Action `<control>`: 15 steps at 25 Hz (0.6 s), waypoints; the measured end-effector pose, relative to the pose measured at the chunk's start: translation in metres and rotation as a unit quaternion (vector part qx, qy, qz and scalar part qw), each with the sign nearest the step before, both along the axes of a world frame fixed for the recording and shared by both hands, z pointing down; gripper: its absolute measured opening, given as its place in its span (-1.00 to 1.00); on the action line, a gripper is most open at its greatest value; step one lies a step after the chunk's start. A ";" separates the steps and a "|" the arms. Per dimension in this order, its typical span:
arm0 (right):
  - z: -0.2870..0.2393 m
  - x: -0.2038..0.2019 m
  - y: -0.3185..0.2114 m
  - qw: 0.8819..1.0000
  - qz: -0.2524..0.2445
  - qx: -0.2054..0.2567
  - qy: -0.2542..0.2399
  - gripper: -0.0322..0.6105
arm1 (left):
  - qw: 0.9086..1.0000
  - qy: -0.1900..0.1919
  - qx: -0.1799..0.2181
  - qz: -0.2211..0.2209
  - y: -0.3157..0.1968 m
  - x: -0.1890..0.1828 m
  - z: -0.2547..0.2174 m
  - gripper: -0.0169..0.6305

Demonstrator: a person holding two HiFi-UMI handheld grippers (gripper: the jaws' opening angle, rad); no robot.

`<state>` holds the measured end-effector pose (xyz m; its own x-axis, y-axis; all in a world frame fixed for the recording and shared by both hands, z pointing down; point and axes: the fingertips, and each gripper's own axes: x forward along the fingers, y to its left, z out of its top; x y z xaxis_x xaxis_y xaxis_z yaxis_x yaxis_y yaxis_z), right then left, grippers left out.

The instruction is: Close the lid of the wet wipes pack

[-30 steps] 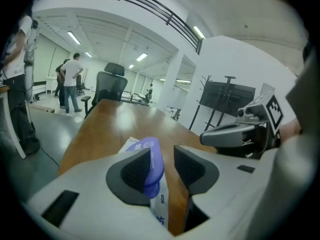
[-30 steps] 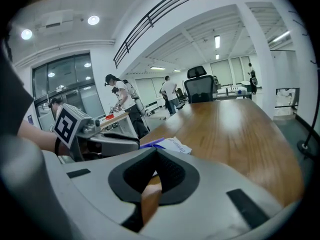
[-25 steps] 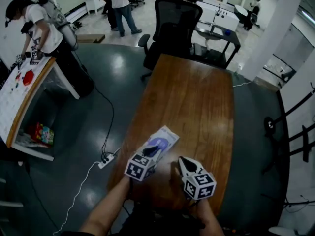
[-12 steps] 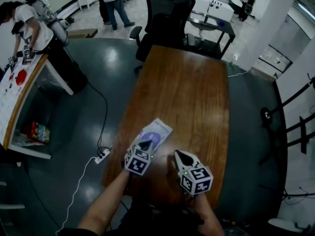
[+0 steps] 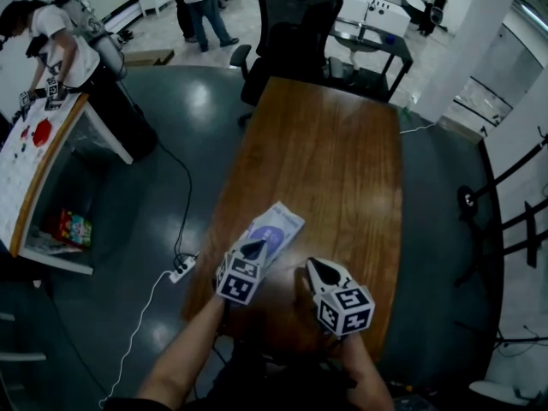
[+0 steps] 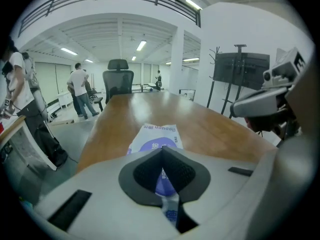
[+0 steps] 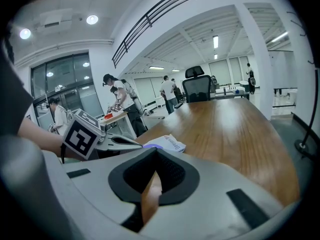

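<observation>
The wet wipes pack is white with a purple oval label and lies flat near the wooden table's front left edge. It also shows in the left gripper view and the right gripper view. My left gripper points down at the pack's near end, its tips over the purple label, jaws shut with nothing between them. My right gripper hovers to the right of the pack, apart from it, jaws shut and empty. The lid itself is hidden behind the left jaws.
The long brown table stretches away, with a black office chair at its far end. A power strip and cable lie on the floor to the left. A person stands at a side table at far left.
The left gripper's jaws have gone from open to shut over the pack's near end, and the gripper tilted slightly. The right gripper stayed put.
</observation>
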<state>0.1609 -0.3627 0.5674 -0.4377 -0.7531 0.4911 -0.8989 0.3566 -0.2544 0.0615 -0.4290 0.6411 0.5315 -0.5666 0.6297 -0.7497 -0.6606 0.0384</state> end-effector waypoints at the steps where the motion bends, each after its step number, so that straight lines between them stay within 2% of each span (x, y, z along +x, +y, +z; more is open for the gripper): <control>1: -0.001 -0.002 0.000 1.000 0.000 0.002 -0.001 -0.87 | 1.000 0.005 0.006 -0.002 0.000 -0.002 -0.006 -0.93; 6: -0.004 -0.008 -0.001 1.000 -0.008 0.015 0.017 -0.87 | 1.000 0.007 0.006 -0.010 0.007 -0.016 -0.011 -0.93; 11: -0.007 -0.006 -0.032 0.998 -0.024 0.029 0.048 -0.87 | 1.000 0.008 -0.011 -0.020 0.028 -0.027 -0.003 -0.93; 15: -0.020 -0.011 -0.048 0.997 -0.030 0.043 0.048 -0.87 | 0.999 0.032 -0.014 -0.030 0.041 -0.031 -0.009 -0.93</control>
